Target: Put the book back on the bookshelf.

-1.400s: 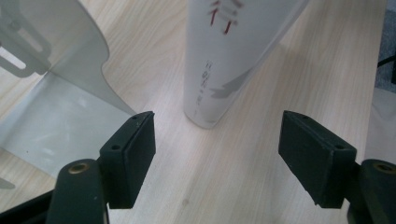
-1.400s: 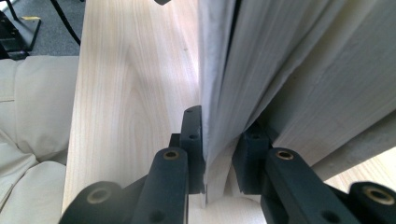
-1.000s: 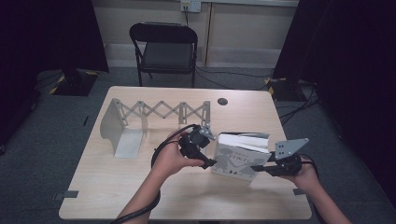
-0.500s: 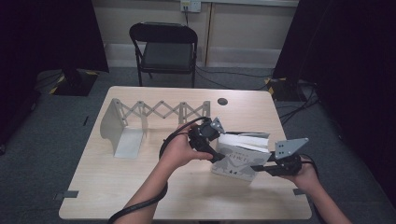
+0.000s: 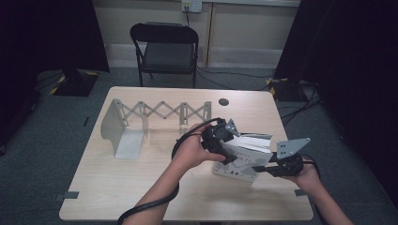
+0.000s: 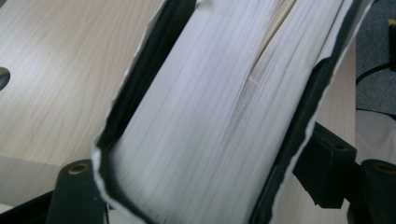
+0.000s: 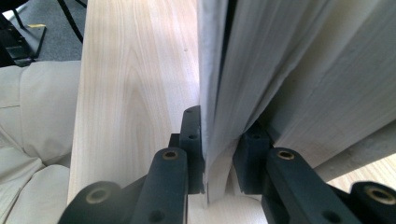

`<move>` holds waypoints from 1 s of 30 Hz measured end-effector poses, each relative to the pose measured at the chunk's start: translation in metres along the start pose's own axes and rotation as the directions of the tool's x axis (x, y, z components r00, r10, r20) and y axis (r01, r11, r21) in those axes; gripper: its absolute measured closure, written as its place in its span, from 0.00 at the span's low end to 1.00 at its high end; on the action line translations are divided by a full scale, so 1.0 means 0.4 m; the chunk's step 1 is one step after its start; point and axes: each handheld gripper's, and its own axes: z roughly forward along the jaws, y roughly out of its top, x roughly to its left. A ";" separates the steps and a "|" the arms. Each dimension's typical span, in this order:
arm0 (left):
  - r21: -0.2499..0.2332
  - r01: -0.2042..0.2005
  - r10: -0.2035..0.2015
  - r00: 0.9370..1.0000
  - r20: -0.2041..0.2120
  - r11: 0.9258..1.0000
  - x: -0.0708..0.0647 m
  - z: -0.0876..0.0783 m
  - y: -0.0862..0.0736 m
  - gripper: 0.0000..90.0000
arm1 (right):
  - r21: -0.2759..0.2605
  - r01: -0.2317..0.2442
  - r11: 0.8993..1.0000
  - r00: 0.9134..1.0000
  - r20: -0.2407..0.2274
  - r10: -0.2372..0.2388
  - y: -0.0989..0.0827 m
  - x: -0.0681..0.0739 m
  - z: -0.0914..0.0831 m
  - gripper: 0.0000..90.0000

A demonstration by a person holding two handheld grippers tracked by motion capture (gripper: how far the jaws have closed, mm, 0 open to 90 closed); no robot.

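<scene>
Since the earlier frame, the left hand-held gripper [image 5: 228, 149] has been raised along the book [image 5: 241, 161], its jaws closing around the whole thickness. The book's cover and pages are pinched by the closed right hand-held gripper [image 5: 259, 169] on the counter [image 5: 141, 187].

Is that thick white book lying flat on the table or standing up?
Standing up, tilted: the thick white book rests on its lower edge on the wooden table, page block facing up, gripped from both sides.

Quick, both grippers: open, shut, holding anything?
Left gripper: jaws span the book; firm grip cannot be told.
Right gripper: shut on the book's cover and some pages.
</scene>
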 end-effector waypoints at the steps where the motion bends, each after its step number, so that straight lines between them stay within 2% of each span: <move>1: 0.004 -0.009 0.009 1.000 0.000 1.000 -0.003 -0.002 0.001 0.33 | 0.002 -0.002 1.000 1.000 -0.002 0.002 0.000 -0.001 -0.001 0.85; 7: 0.024 -0.028 0.028 0.999 0.016 0.999 -0.017 -0.012 0.003 0.42 | -0.004 -0.019 1.000 1.000 -0.024 0.018 -0.007 -0.006 -0.005 0.82; 9: 0.054 -0.036 0.035 0.999 0.016 0.998 -0.027 -0.014 0.011 0.44 | -0.004 -0.028 1.000 0.999 -0.035 0.028 -0.011 -0.010 -0.007 0.81; 12: 0.073 -0.045 0.044 0.999 0.014 0.996 -0.031 -0.014 0.017 0.45 | -0.005 -0.031 1.000 0.999 -0.044 0.031 -0.013 -0.013 -0.009 0.80; 15: 0.082 -0.039 0.037 0.999 0.028 0.996 -0.037 -0.018 0.019 0.49 | -0.012 -0.059 0.998 0.997 -0.042 0.058 -0.019 -0.017 -0.011 0.75; 18: 0.089 -0.051 0.049 0.998 0.030 0.995 -0.048 -0.020 0.019 0.53 | -0.025 -0.090 0.996 0.995 -0.048 0.089 -0.025 -0.023 -0.013 0.67; 21: 0.092 -0.047 0.044 0.998 0.033 0.995 -0.053 -0.022 0.019 0.55 | -0.030 -0.089 0.996 0.995 -0.044 0.088 -0.028 -0.022 -0.014 0.65; 22: 0.093 -0.044 0.042 0.999 0.031 0.995 -0.054 -0.022 0.020 0.55 | -0.033 -0.086 0.996 0.995 -0.042 0.085 -0.028 -0.019 -0.012 0.60; 25: 0.096 -0.024 0.021 0.999 0.026 0.995 -0.056 -0.023 0.019 0.55 | -0.037 -0.080 0.996 0.996 -0.037 0.079 -0.030 -0.015 -0.011 0.56; 30: 0.103 -0.026 0.024 0.999 0.023 0.994 -0.063 -0.026 0.019 0.56 | -0.046 -0.082 0.996 0.996 -0.038 0.080 -0.037 -0.015 -0.013 0.55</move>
